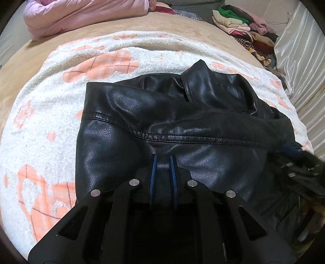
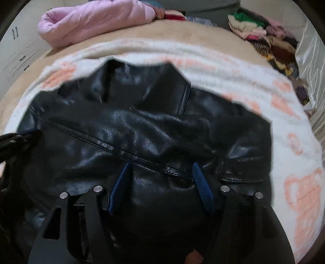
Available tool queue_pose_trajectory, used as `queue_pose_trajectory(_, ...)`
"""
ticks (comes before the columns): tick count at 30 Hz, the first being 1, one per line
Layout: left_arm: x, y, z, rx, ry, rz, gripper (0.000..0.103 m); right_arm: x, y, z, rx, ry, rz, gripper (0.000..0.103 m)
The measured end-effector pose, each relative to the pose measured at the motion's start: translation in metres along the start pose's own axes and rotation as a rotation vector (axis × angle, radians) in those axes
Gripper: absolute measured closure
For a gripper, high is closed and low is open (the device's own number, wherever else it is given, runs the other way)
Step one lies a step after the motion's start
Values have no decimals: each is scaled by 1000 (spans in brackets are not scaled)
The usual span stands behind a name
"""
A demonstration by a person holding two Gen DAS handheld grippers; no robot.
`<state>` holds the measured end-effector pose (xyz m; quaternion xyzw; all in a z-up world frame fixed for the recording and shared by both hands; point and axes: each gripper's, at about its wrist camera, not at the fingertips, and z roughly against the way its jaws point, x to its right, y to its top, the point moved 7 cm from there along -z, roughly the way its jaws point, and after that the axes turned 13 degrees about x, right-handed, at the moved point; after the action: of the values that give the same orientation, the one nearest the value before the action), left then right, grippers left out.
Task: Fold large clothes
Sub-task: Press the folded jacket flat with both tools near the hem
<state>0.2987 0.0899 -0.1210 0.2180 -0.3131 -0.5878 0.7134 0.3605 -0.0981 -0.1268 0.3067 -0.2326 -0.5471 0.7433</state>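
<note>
The black leather jacket [image 1: 162, 121] looks heavy, stiff and slick, best gripped at seams or hem; the left gripper [image 1: 163, 160] pinches a leather fold between nearly closed jaws, while the right gripper [image 2: 161, 168] gapes wide, holding nothing.

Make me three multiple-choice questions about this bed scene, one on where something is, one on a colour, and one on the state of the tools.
1. Where does the black leather jacket lie?
A. on the white and orange blanket
B. on the pink quilt
C. on the pile of folded clothes

2. What colour are the tool pads?
A. red
B. blue
C. yellow

3. How do the two tools stand?
A. both wide open
B. both closed
C. left tool nearly closed, right tool open

Answers:
1 A, the blanket shows around the jacket's far edge and both sides.
2 B, blue strips line both fingers.
3 C, the left pads sit close together, the right ones stand apart over the leather.
</note>
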Motion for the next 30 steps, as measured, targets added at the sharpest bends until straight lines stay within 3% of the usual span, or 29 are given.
queue_pose_trajectory(5,-4,4,2,16,-37,36,96,6,1,-1,10,60,-57,40)
queue_pose_trajectory(7,-4,9,14,49,-59,51,96,10,10,20,61,106,-98,39)
queue_pose_trajectory(8,-2,11,22,67,-62,44,87,12,14,33,98,125,-114,39)
queue_pose_trajectory(9,1,12,32,90,-65,29,71,14,18,49,141,137,-125,38)
queue_pose_trajectory(10,6,12,44,113,-66,5,64,16,20,64,175,139,-129,36)
queue_pose_trajectory(15,32,-6,74,129,-76,-108,55,15,12,101,242,143,-103,35)
queue_pose_trajectory(18,40,-30,67,58,-106,-123,55,7,2,110,240,140,-74,35)
queue_pose_trajectory(23,35,-55,44,2,-71,-120,55,0,-9,106,222,167,-75,34)
queue_pose_trajectory(30,36,-52,41,6,-87,-105,55,9,-50,53,27,121,-127,36)
